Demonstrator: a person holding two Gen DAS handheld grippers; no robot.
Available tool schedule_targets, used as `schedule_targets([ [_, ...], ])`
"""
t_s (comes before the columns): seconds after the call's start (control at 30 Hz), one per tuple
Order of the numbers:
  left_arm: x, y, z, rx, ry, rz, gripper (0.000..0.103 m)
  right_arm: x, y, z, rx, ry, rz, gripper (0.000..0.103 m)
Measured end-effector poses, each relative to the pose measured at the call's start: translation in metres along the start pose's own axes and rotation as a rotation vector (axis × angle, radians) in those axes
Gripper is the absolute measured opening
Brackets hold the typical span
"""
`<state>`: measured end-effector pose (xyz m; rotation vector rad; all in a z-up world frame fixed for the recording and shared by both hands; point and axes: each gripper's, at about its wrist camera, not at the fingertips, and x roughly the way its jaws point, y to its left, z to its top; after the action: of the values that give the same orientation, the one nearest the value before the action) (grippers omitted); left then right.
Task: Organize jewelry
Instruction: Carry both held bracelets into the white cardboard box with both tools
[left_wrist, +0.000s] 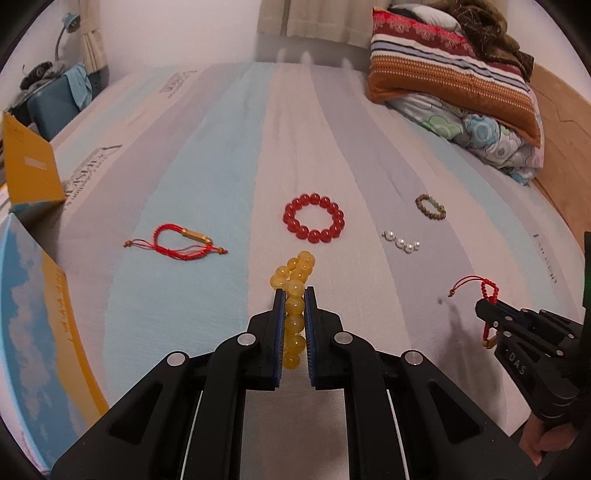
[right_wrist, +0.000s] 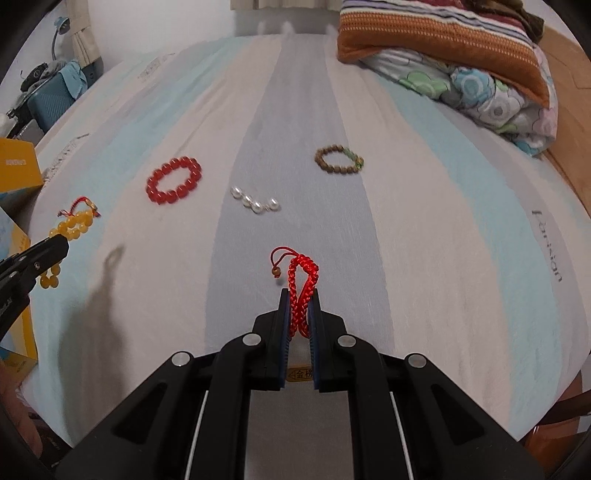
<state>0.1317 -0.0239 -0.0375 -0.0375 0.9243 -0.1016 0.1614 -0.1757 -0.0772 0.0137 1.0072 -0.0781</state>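
Observation:
My left gripper (left_wrist: 294, 292) is shut on a yellow bead bracelet (left_wrist: 295, 295) and holds it above the striped bed sheet (left_wrist: 207, 177). My right gripper (right_wrist: 299, 293) is shut on a red braided cord bracelet (right_wrist: 301, 288), also above the sheet. On the sheet lie a red bead bracelet (left_wrist: 314, 218), a red cord bracelet with a gold tube (left_wrist: 177, 240), a short string of white pearls (left_wrist: 400, 242) and a brown bead bracelet (left_wrist: 430, 206). The right gripper (left_wrist: 487, 306) shows at the right in the left wrist view. The left gripper (right_wrist: 59, 243) shows at the left in the right wrist view.
An orange and blue cardboard box (left_wrist: 33, 173) stands at the bed's left edge. Folded striped blankets and a floral quilt (left_wrist: 454, 85) lie at the far right. A blue case (left_wrist: 51, 103) stands beyond the far left corner. A wooden floor (left_wrist: 561, 155) lies to the right.

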Motion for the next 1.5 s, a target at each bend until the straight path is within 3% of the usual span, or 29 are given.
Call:
schedule_targets([
  [0.67,-0.079,0.045,0.014,-0.065,-0.138,0.051,0.009,-0.053,0.085,0.035,-0.068,-0.122,0.094,0.008],
  [1.07,-0.116,0.107,0.010,-0.162,-0.158,0.149,0.009,-0.090,0.151,0.041,-0.125,-0.173,0.192,0.008],
  [1.5,-0.167,0.204,-0.028,-0.320,-0.175,0.288,0.009,-0.126,0.238,0.021,-0.228,-0.212,0.359,0.008],
])
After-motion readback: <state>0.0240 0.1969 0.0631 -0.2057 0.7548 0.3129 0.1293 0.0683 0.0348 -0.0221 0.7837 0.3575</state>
